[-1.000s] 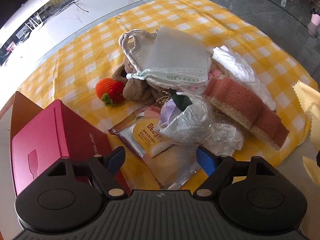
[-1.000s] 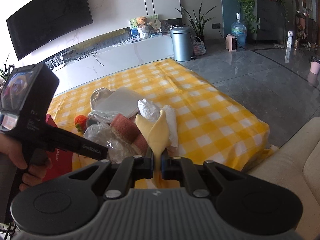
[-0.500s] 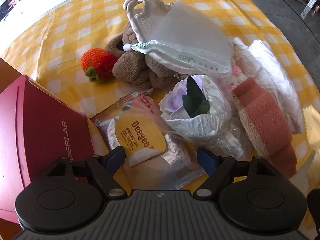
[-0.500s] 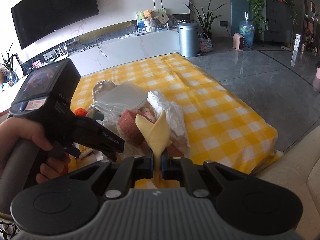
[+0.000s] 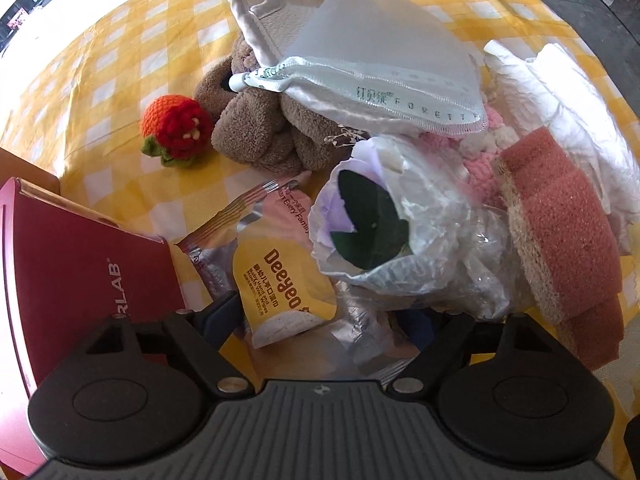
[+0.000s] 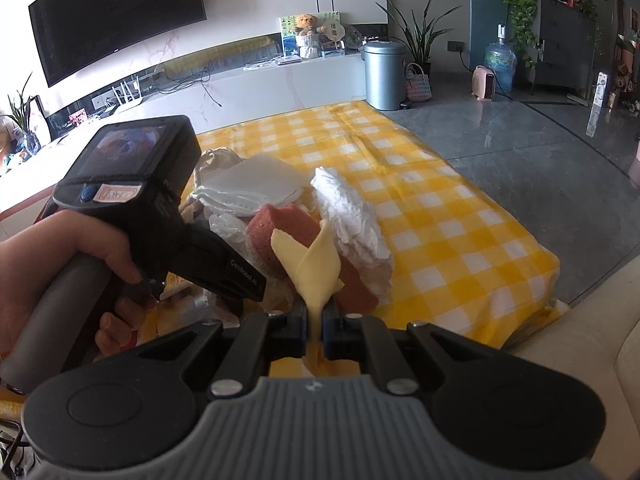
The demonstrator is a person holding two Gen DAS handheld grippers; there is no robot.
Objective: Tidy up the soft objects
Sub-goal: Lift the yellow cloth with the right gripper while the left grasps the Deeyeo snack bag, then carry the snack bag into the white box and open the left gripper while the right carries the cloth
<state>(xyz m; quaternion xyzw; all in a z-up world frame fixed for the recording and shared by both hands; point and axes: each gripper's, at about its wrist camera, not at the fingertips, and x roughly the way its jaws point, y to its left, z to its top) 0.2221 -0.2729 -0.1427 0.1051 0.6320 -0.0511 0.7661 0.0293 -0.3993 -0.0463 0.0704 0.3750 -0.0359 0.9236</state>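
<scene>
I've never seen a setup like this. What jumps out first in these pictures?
First comes the jumbled heap of soft things on the yellow checked cloth: a knitted strawberry at the left beside a brown plush toy, and a pink sponge at the right. Nearest the left gripper, open, lies a yellow wipes packet. The right gripper pinches a pale yellow cloth.

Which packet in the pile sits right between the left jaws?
The yellow Deeyeo wipes packet, flat on the checked cloth between the open left gripper; the wrapped purple flower lies just beyond it.
</scene>
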